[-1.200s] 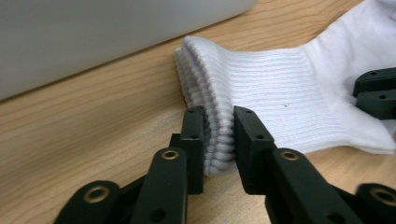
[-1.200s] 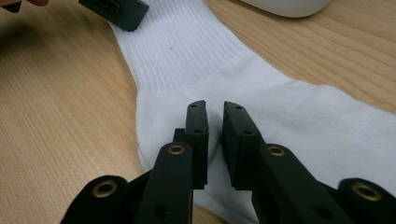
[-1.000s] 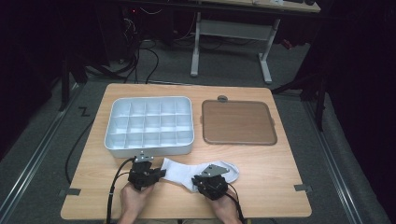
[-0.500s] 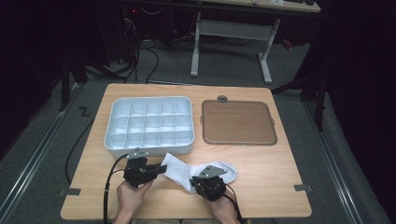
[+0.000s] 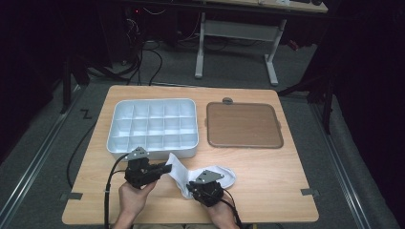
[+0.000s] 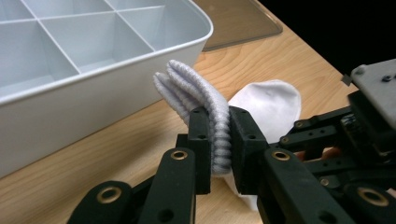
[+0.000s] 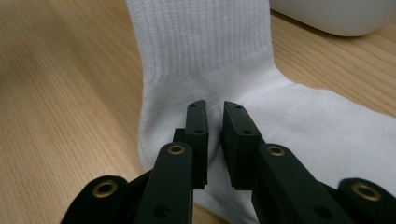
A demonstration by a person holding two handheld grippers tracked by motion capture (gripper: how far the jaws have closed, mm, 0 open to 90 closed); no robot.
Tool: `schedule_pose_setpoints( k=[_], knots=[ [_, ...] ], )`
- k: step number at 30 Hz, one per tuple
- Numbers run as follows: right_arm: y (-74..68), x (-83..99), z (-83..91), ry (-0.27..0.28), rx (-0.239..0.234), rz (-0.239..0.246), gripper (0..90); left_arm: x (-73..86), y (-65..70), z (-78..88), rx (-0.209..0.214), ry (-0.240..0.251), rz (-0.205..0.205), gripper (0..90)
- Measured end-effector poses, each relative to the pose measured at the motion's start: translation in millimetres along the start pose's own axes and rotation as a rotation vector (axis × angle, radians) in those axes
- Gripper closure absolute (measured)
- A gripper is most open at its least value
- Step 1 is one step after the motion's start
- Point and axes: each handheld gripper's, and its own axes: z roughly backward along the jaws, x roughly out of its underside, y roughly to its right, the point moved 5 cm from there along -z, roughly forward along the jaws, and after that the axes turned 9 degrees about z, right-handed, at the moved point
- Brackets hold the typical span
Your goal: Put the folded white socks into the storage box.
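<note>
Two tools are engaged on one white sock (image 5: 200, 174), which lies on the worktop (image 5: 267, 191) just in front of the white compartment tray (image 5: 153, 128). The left tool (image 5: 165, 168) is clamped on the ribbed cuff, which the left gripper view shows bunched in folds between the pads and held clear of the worktop beside the tray's near wall. The right tool (image 5: 189, 188) is clamped on a pinch of fabric at the heel bend (image 7: 212, 116); the right gripper view shows both jaws nearly together with the knit gathered between them. The foot and toe end of the sock rest flat on the worktop, to the right of the tray's near right corner.

Status, as judged from the present layout: the work in hand appears to be folding or rolling the sock for storage in the tray. Grasping is complete at both points. The cuff is raised and partly gathered, so the fold has begun but is not finished. Every compartment visible in the tray is empty, so stowing remains to be done. The brown lid (image 5: 243, 125), to the right of the tray, lies flat and apart from it; whether it is to be fitted afterwards cannot be told
</note>
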Motion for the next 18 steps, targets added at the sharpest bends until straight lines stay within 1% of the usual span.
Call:
schedule_pose_setpoints(
  k=[3, 4, 6, 7, 9, 14, 16, 17, 18],
  knots=[
    [-3.6, -3.2, -3.4, 0.002, -0.005, 0.002, 81.2, -1.1, 3.5, -0.2, 0.008, 0.0, -0.006, 80.2],
    [-4.3, -4.1, -4.6, 0.003, -0.005, 0.01, 81.2, -1.5, 4.2, -0.5, 0.01, -0.003, -0.013, 80.2],
    [-6.1, -5.8, -6.5, 0.001, -0.007, 0.017, 81.2, -2.6, 5.3, -1.2, 0.02, -0.003, -0.002, 80.2],
    [-7.6, -7.2, -7.8, 0.005, -0.011, 0.013, 81.2, -2.8, 5.8, -2.3, 0.02, -0.005, -0.002, 80.3],
    [-9.4, -9.2, -9.9, 0.003, -0.014, 0.019, 81.2, -2.1, 7.9, -4.1, 0.024, -0.008, -0.002, 80.3],
    [-15.3, -15.4, -16.0, 0.005, -0.022, 0.035, 81.3, 0.6, 14.4, -9.3, 0.034, -0.024, -0.026, 80.4],
    [-16.7, -17.4, -18.4, 0.01, -0.026, 0.042, 81.3, 1.0, 16.2, -10.3, 0.041, -0.028, -0.027, 80.4],
    [-17.6, -18.0, -18.9, 0.004, -0.028, 0.037, 81.3, 1.2, 16.7, -10.4, 0.046, -0.031, -0.023, 80.5],
    [-18.1, -18.8, -20.0, 0.009, -0.031, 0.038, 81.3, 2.1, 16.6, -10.6, 0.049, -0.038, -0.026, 80.7]
  ],
)
